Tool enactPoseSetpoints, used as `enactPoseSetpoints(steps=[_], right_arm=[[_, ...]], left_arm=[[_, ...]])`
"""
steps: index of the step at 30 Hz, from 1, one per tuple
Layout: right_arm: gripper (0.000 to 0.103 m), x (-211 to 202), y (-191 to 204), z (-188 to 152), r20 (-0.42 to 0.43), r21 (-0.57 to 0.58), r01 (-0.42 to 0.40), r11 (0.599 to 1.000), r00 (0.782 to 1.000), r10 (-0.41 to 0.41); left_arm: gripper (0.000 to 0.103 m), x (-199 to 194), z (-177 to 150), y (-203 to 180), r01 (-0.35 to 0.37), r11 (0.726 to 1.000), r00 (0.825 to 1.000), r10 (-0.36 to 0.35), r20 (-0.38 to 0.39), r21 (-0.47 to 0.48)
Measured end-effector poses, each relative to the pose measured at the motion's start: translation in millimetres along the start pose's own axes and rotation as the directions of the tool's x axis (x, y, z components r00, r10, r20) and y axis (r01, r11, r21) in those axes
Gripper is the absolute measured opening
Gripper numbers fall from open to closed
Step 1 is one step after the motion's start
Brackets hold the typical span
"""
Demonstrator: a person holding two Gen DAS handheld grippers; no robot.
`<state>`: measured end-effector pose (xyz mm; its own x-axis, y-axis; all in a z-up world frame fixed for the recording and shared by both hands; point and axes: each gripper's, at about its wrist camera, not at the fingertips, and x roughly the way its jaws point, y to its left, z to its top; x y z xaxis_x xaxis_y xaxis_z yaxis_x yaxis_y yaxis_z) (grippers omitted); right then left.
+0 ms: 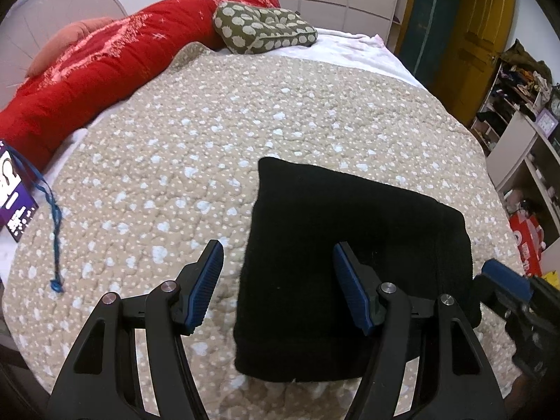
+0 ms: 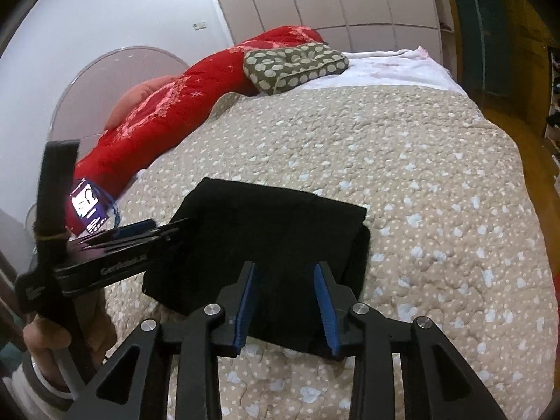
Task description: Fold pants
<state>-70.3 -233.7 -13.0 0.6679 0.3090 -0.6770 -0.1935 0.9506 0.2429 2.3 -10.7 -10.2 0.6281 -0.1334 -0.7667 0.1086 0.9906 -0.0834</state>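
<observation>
The black pants [image 1: 353,255] lie folded into a thick rectangle on the beige quilt [image 1: 210,133]. They also show in the right wrist view [image 2: 276,245]. My left gripper [image 1: 278,287] is open and empty above the bundle's left near edge, one pad over the quilt and one over the pants. My right gripper [image 2: 285,304] is open and empty above the bundle's near edge. The right gripper shows at the right edge of the left wrist view [image 1: 507,283]. The left gripper and the hand holding it show at the left of the right wrist view [image 2: 115,248].
A red duvet [image 1: 98,70] lies rolled along the far left of the bed. A green dotted cushion [image 1: 262,28] lies at the head. A purple card with a blue cord [image 1: 14,192] lies at the left edge. Shelves [image 1: 518,133] stand to the right.
</observation>
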Motion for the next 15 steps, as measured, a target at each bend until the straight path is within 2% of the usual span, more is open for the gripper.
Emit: enactPoseSetpoints(steps=[3, 7, 15], right_arm=[[0.046, -1, -7, 2, 0.012, 0.038, -0.001, 0.999, 1.000, 0.001], [0.046, 3, -16, 3, -0.005, 0.085, 0.007, 0.996, 1.000, -0.007], [0.046, 5, -23, 1, -0.015, 0.101, 0.029, 0.994, 1.000, -0.027]], left_arm=[[0.065, -4, 0, 3, -0.016, 1.000, 1.000, 0.016, 0.009, 0.002], [0.065, -6, -1, 10, -0.017, 1.000, 1.000, 0.017, 0.006, -0.008], [0.065, -3, -4, 19, -0.006, 0.999, 1.000, 0.005, -0.025, -0.041]])
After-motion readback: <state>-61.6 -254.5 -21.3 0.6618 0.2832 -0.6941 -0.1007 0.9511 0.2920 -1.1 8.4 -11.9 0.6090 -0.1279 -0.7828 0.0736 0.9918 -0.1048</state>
